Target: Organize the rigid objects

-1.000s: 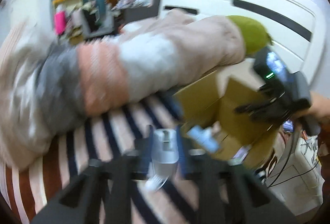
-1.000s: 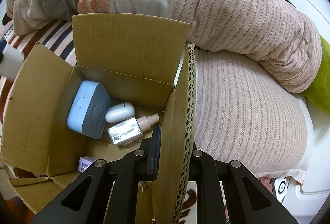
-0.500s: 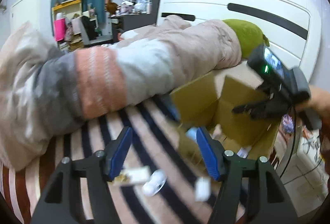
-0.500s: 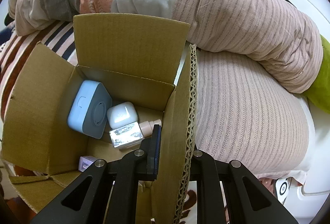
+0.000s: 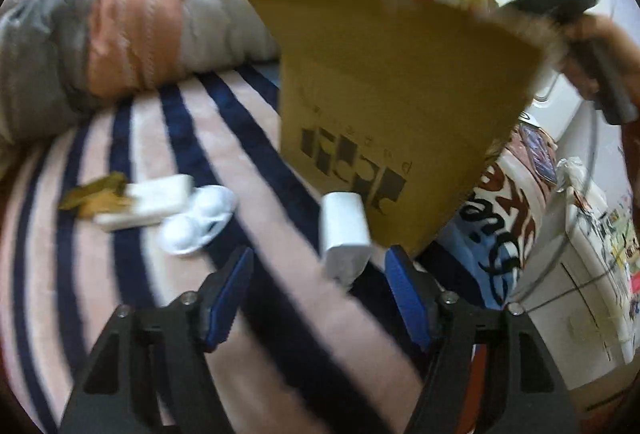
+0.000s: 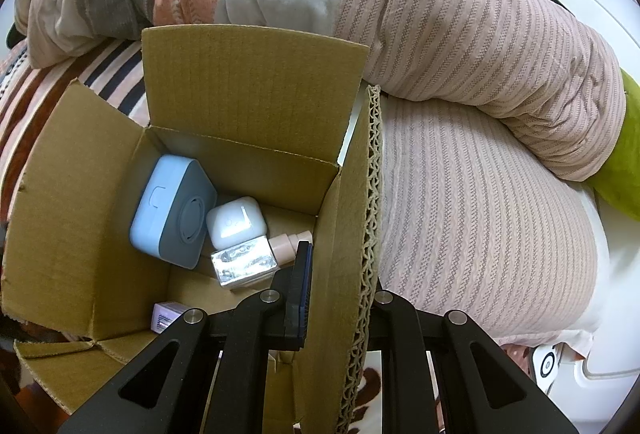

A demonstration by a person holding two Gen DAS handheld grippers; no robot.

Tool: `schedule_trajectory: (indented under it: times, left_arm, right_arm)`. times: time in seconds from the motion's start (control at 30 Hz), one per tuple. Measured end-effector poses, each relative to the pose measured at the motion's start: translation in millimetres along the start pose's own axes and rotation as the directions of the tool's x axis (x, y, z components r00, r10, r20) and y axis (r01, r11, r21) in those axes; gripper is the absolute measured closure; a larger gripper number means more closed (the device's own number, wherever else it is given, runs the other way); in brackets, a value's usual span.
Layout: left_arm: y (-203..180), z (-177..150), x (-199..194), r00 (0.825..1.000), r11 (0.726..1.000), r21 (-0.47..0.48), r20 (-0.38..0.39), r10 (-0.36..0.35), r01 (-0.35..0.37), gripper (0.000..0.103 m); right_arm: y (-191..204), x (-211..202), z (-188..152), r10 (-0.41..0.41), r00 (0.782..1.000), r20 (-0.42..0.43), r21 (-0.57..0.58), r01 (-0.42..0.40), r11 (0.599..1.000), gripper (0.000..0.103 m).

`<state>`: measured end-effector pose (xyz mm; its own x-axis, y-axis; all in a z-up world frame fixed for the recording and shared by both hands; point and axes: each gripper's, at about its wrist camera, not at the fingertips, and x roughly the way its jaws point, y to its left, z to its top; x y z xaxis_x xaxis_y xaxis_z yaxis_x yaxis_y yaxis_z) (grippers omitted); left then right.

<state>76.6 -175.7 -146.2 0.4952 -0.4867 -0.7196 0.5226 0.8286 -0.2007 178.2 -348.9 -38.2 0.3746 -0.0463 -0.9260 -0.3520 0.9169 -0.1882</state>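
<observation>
The left wrist view is smeared by blur, so the small things on the striped bed cover (image 5: 132,274) are hard to make out. A white block (image 5: 345,234) is seen standing just beside the near lower corner of the cardboard box (image 5: 384,82); what kind of thing it is cannot be told. Farther from the box, a flat white bar (image 5: 148,203) with a yellowish scrap (image 5: 96,192) at its end and a rounded white piece (image 5: 200,224) are seen lying close together. The far side of the box is hidden by its own wall, and the bed cover is cut off by the rolled blanket (image 5: 132,30) behind.

The left tongs (image 5: 318,298) are held about half open over the bed cover with nothing gripped; the white block lies just ahead of them, roughly in line with the gap and nearer the right finger.

In the right wrist view the right tongs (image 6: 332,298) are closed down on the box's right wall (image 6: 340,234), one pad inside the box and the other hidden behind the cardboard. Inside the box, a blue-and-grey speaker-like cube (image 6: 172,210) is leaned against the left wall, with a white case (image 6: 236,222) beside it, a silvery bottle (image 6: 244,266) with a pink cap below that, and a small lilac thing (image 6: 168,316) half cut off by the tongs' frame.
</observation>
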Motion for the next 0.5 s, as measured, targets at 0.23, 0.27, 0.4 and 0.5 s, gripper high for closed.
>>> schedule_trajectory:
  times: [0.23,0.27,0.4,0.5]
  left_arm:
    - [0,3,37,1.0,0.996,-0.087,0.001,0.002,-0.002,0.079]
    - [0,2,35,1.0,0.996,-0.085,0.008,0.0,0.001,0.08]
    - [10,-3,17,0.999,0.996,-0.084,0.027,0.024,-0.022,0.08]
    - [22,-6,-10,0.995,0.994,-0.076,0.056,0.078,-0.073,0.08]
  right_arm:
    - [-3,-1,-1,0.008,1.0,0.003,0.002,-0.008,1.0,0.092]
    - [-3,-1,-2,0.009,1.0,0.004,0.002,-0.009,1.0,0.092]
    - [-5,-1,-2,0.014,1.0,0.002,0.004,-0.014,1.0,0.092]
    - [-5,-1,-2,0.013,1.0,0.002,0.002,-0.013,1.0,0.092]
